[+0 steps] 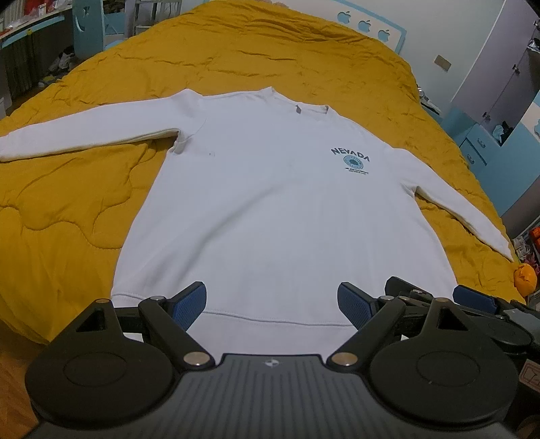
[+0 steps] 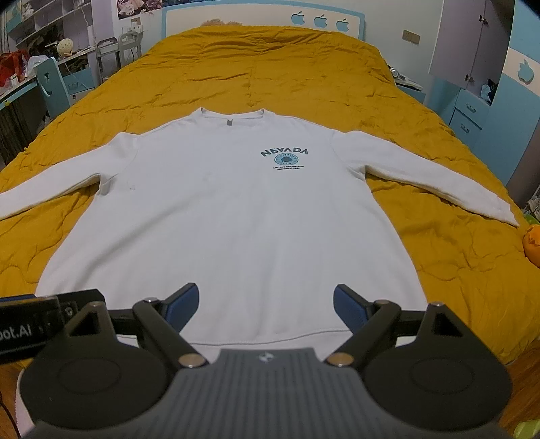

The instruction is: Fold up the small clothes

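While spread flat and face up on the mustard-yellow quilted bed (image 2: 303,77), white long-sleeved sweatshirt (image 2: 236,216) with long axis running from near hem to far neckline, collar (image 2: 231,116) pointing away toward the headboard (image 2: 263,15) with apple cut-outs. Sleeves stretched out to either side, angled slightly back toward the near edge; right cuff (image 2: 506,216) close to the bed's side, near an orange object (image 2: 531,243). "NEVADA" print (image 2: 285,153) on the chest, right of centre, reading upright from the hem end. Left tool (image 1: 271,305) spread wide, blue pads apart, hovering just over the hem band (image 1: 270,324), gripping nothing. Right tool (image 2: 265,305) likewise spread, poised above the hem's right half, holding nothing; also visible in the left wrist view (image 1: 432,295) just beside the left one. Hem lying straight across the near edge of the bed.
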A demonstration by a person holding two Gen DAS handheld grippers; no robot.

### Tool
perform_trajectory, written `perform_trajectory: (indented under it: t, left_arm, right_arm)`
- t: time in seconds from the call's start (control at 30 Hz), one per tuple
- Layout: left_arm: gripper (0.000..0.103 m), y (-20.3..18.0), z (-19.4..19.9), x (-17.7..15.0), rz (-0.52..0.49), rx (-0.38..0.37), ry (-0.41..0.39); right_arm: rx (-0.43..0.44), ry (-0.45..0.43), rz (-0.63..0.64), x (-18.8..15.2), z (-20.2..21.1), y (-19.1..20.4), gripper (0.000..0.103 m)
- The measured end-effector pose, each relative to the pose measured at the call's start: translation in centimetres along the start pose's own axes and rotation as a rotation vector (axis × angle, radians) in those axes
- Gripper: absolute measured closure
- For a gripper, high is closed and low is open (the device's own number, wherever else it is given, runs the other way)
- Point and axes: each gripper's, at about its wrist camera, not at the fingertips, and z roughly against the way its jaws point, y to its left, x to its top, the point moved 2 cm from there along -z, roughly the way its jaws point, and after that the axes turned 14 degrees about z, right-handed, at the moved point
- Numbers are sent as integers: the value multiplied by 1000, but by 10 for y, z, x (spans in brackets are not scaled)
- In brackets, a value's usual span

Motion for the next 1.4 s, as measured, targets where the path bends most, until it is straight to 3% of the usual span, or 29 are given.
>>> perform_trajectory:
  t: [1.2, 1.4]
  left_arm:
    - [1, 8, -12, 4, 27, -3, 24]
    - [1, 23, -5, 18, 51, -78, -52]
  right_arm:
    - [-3, 16, 22, 4, -10, 6, 20]
    - [25, -99, 65, 30, -7, 11, 20]
